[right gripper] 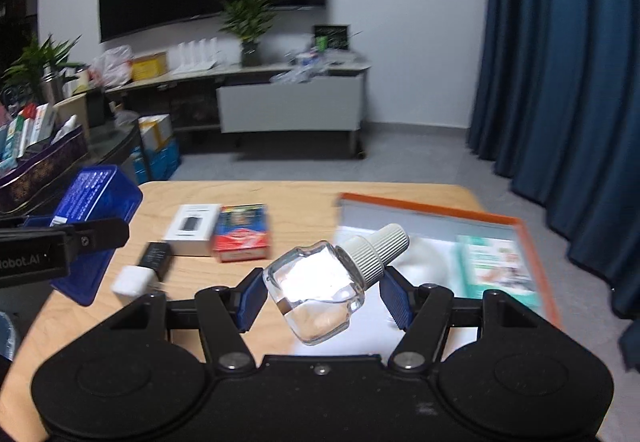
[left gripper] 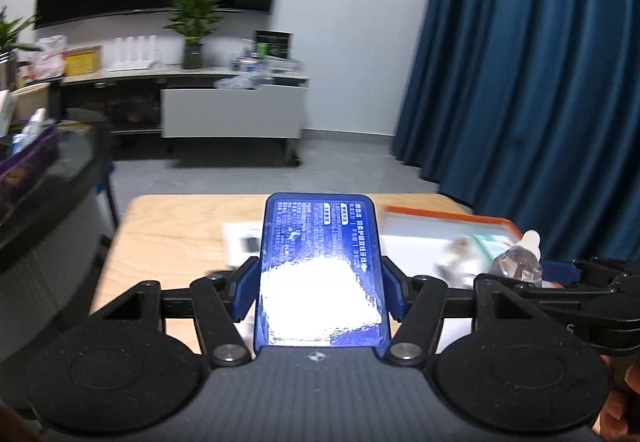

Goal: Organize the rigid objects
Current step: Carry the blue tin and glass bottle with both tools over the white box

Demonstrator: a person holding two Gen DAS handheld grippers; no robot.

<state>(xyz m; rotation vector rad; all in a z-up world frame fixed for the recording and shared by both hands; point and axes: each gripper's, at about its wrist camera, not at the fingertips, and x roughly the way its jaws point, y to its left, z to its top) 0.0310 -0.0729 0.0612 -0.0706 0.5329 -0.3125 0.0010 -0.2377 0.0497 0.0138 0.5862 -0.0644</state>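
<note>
Your left gripper [left gripper: 320, 282] clamps the blue printed box [left gripper: 320, 262]; your right gripper [right gripper: 324, 298] clamps the clear glass dropper bottle [right gripper: 320, 286]. Neither is stowed yet, and three small boxes [right gripper: 240, 232] wait on the wooden table [right gripper: 304, 198].

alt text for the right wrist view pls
The right gripper is shut on a clear glass bottle with a ribbed white cap, held tilted above a wooden table. Small boxes lie on the table; an orange-edged tray sits right.
</note>
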